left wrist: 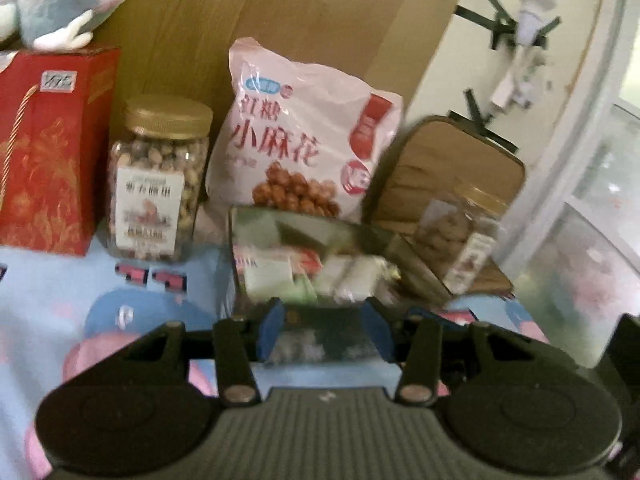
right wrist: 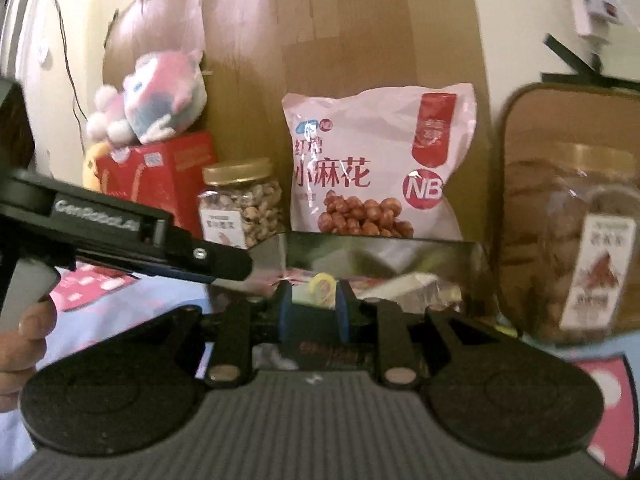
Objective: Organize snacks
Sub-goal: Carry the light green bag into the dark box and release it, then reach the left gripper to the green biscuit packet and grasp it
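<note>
A clear plastic box (left wrist: 304, 228) (right wrist: 380, 256) holds several small wrapped snacks (left wrist: 340, 276). My left gripper (left wrist: 324, 328) is open, its blue pads at the box's near wall, one on each side. My right gripper (right wrist: 312, 312) has its blue pads close together on a dark packet (right wrist: 332, 352) at the box's near edge; a yellow-wrapped snack (right wrist: 322, 288) shows just beyond. The left gripper's body (right wrist: 132, 236) reaches the box's left corner in the right wrist view. A pink snack bag (left wrist: 304, 136) (right wrist: 376, 168) leans behind the box.
A nut jar with a gold lid (left wrist: 160, 176) (right wrist: 240, 204) and a red gift box (left wrist: 48, 148) (right wrist: 160, 176) stand at the left. A plush toy (right wrist: 152, 104) sits on the gift box. A second jar (left wrist: 456, 240) (right wrist: 572, 248) stands at the right before a brown case (left wrist: 452, 168).
</note>
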Available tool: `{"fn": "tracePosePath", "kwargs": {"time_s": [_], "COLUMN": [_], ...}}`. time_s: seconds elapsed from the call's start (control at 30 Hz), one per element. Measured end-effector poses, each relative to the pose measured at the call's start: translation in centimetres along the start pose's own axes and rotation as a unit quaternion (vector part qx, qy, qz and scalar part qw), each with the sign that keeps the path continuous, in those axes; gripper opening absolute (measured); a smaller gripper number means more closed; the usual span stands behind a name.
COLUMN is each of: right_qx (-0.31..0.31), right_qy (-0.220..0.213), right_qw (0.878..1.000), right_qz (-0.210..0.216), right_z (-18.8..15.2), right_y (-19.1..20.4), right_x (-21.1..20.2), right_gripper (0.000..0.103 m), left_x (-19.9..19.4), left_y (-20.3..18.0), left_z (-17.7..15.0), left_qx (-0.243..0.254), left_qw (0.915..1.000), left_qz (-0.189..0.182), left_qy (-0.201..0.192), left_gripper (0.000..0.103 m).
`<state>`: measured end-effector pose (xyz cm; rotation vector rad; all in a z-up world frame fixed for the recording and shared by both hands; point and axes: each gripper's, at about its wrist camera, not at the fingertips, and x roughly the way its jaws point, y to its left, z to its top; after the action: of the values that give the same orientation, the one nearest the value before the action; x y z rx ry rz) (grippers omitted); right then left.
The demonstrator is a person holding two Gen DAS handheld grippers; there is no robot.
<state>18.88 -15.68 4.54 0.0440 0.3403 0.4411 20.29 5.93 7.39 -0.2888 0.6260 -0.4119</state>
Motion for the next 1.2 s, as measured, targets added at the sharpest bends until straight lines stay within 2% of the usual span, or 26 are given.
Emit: {"fn": "tracePosePath", "kwargs": {"time_s": [0.13, 0.23, 0.37, 0.43, 0.57, 0.67, 0.73, 0.83, 0.9, 1.03, 1.2], "right_qx": [0.051, 0.069, 0.038, 0.023, -0.017, -0.051, -0.083, -0.119, -0.136, -0.118, -0.119], "right_qy": [0.048, 0.102, 0.156, 0.167, 0.184, 0.183, 0.177, 0.163, 0.152, 0.143, 0.095], "right_qw": [0.996, 0.985, 0.972, 0.967, 0.959, 0.959, 0.959, 0.963, 0.967, 0.974, 0.984], "right_qz": [0.058, 0.121, 0.172, 0.193, 0.215, 0.210, 0.205, 0.181, 0.153, 0.128, 0.097], "right_z": [-2.1, -4.5, -6.7, -7.4, -8.4, -9.2, -9.4, -9.9, -10.0, -9.5, -8.6], "right_y": [-0.1, 0.6, 2.9, 4.1, 6.4, 8.2, 9.3, 10.6, 11.1, 9.5, 8.8], "right_x": [-2.6, -4.2, -5.8, -6.7, -7.6, -7.9, -8.2, -8.1, -7.7, -7.7, -8.6], "right_gripper": [0.033, 0.035, 0.042, 0.044, 0.052, 0.054, 0.056, 0.058, 0.048, 0.042, 0.041], "left_x": [-2.7, -4.7, -7.2, -8.4, -8.9, -9.0, -9.0, -8.8, -8.6, -8.1, -7.5], "left_y": [0.9, 2.0, 3.0, 3.4, 3.5, 3.2, 2.9, 2.3, 2.0, 0.9, -0.8], "left_z": [-3.7, -6.8, -9.9, -11.1, -13.0, -14.2, -14.6, -14.9, -14.7, -13.7, -10.9], "left_qx": [-0.012, -0.023, -0.043, -0.060, -0.080, -0.083, -0.090, -0.083, -0.082, -0.060, -0.028], "left_qw": [0.9994, 0.9977, 0.9956, 0.9943, 0.9906, 0.9902, 0.9891, 0.9904, 0.9906, 0.9932, 0.9959], "left_qz": [-0.007, -0.010, -0.006, -0.019, -0.039, -0.039, -0.051, -0.047, -0.045, -0.041, -0.054], "left_qy": [0.032, 0.063, 0.083, 0.086, 0.103, 0.105, 0.105, 0.100, 0.100, 0.091, 0.066], "left_gripper": [0.046, 0.046, 0.046, 0.052, 0.052, 0.049, 0.045, 0.043, 0.043, 0.043, 0.043]}}
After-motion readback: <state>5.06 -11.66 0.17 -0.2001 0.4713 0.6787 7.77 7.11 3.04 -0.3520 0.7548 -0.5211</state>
